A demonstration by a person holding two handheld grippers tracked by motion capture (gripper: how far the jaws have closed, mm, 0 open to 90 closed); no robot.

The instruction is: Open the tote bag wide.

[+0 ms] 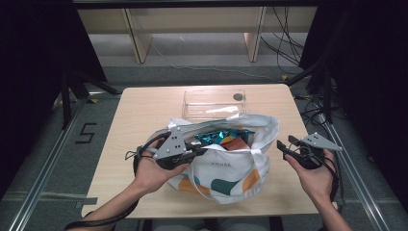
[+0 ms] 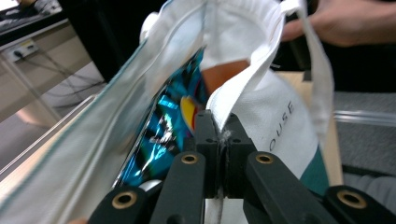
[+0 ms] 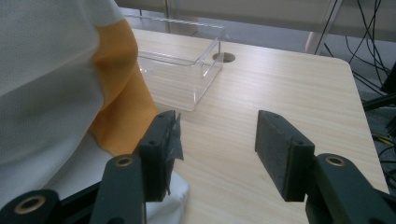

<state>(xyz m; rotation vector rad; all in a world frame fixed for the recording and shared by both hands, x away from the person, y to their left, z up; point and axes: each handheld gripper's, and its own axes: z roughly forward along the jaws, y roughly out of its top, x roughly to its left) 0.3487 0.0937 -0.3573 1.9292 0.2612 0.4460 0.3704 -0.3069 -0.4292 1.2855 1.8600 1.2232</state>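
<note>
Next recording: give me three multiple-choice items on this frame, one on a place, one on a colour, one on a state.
1. Where is the clear box?
A. behind the bag
B. inside the bag
C. on the floor

2. What colour is the packet inside the bag?
A. red
B. shiny blue
C. black

3. How is the left tool?
A. open above the table
B. shut on the bag's rim
C. shut on the box

Key:
1. A, the box sits on the table beyond the bag.
2. B, blue foil shows through the bag's mouth.
3. B, white fabric is pinched between its closed jaws; the right tool is open.
</note>
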